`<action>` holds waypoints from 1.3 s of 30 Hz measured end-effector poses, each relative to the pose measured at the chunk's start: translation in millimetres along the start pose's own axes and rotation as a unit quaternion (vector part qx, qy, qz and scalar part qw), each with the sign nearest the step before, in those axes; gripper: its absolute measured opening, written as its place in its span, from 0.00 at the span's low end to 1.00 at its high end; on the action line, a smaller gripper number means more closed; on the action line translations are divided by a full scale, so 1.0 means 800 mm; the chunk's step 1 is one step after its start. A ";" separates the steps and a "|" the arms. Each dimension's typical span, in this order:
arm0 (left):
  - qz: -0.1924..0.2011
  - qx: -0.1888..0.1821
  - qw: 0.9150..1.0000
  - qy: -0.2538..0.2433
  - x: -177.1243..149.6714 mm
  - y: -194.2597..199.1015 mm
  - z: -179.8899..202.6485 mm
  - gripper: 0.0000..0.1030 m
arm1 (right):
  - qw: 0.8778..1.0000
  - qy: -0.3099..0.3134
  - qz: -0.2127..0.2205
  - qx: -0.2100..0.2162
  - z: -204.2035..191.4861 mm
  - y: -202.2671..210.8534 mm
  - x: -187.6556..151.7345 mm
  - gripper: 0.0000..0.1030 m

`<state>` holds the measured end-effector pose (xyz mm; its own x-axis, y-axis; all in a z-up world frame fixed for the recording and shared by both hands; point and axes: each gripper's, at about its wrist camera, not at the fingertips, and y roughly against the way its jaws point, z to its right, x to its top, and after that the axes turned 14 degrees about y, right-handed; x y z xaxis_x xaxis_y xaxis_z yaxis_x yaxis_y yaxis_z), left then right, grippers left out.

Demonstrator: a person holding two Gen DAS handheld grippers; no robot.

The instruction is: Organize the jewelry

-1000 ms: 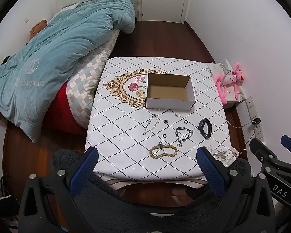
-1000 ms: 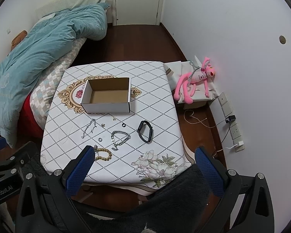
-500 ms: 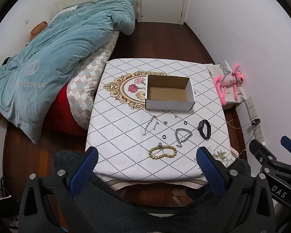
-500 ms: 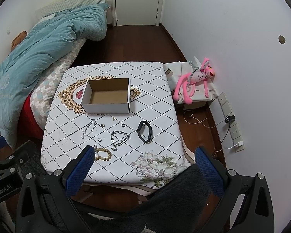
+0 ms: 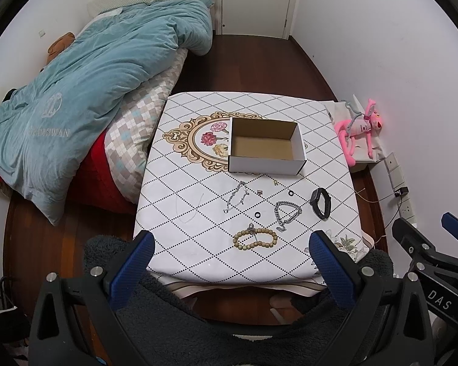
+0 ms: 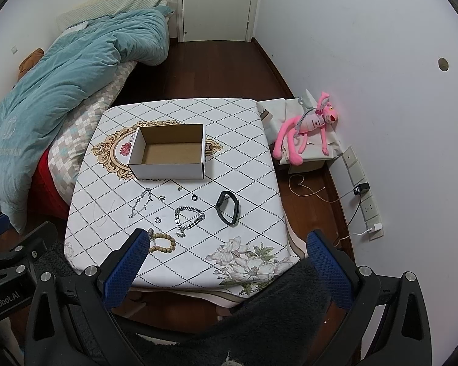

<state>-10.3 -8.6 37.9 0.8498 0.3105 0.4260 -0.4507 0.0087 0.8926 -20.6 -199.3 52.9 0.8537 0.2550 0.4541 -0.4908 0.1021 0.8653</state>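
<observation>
Lying well ahead of both grippers' wide-spread, empty jaws, beaded bracelet [image 5: 255, 240] and chains on the table [image 5: 180, 158].

Left tool [image 5: 229, 253]: jaws spread wide, blue-padded fingers [image 5: 131, 270] well apart, nothing between them. Held high, angled down and forward, touching nothing. Right tool [image 6: 226, 251]: same state, jaws wide, pads [image 6: 123, 270] well apart and bare, nothing gripped, also held high and angled down. Both sit side by side: the right tool's black frame shows at the right edge of the left wrist view, the left tool's frame at the left edge of the right wrist view.
</observation>
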 end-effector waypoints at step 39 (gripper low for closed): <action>-0.015 0.042 0.999 0.014 0.023 -0.139 -0.015 1.00 | 0.999 -0.022 -0.033 -0.015 0.025 -0.119 0.009 0.99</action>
<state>52.3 7.6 -55.3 0.8538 0.3381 0.3958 -0.3995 -0.0619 0.9146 35.5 -226.6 -21.7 0.8912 0.2041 0.4051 -0.4370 0.1466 0.8874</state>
